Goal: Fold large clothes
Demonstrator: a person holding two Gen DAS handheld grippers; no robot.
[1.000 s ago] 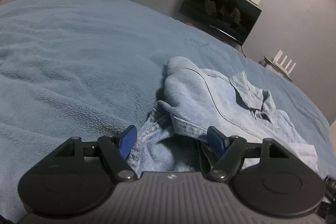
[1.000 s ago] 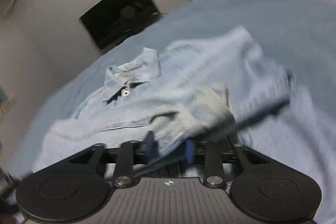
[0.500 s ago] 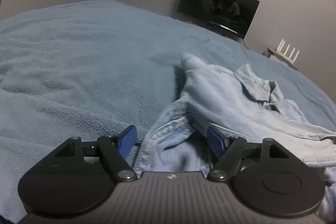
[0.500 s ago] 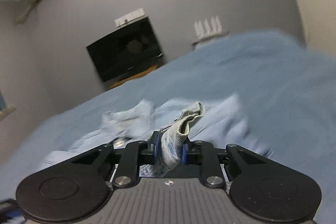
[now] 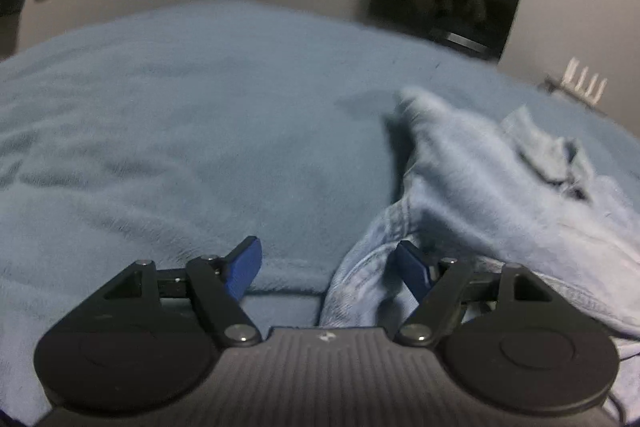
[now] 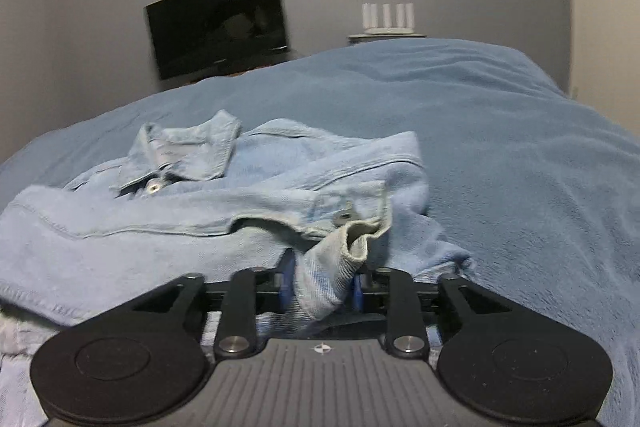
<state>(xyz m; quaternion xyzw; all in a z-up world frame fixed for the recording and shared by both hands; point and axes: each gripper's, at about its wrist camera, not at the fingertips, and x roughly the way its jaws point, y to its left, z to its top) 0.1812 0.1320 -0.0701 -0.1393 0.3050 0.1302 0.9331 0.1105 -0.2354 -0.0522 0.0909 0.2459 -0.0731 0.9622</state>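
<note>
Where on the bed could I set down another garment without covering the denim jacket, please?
Bare blanket stretches left of the denim jacket, and more lies between its cuff and the bed's right edge. The middle is crowded by the jacket, pinched by the right gripper.

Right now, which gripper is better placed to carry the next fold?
Right. The right gripper is already shut on the denim jacket sleeve cuff. The left gripper is open, with fabric only against one of its jaws.

Denim jacket (image 6: 248, 195) cuff now lower, nearer bed (image 6: 520, 131).
</note>
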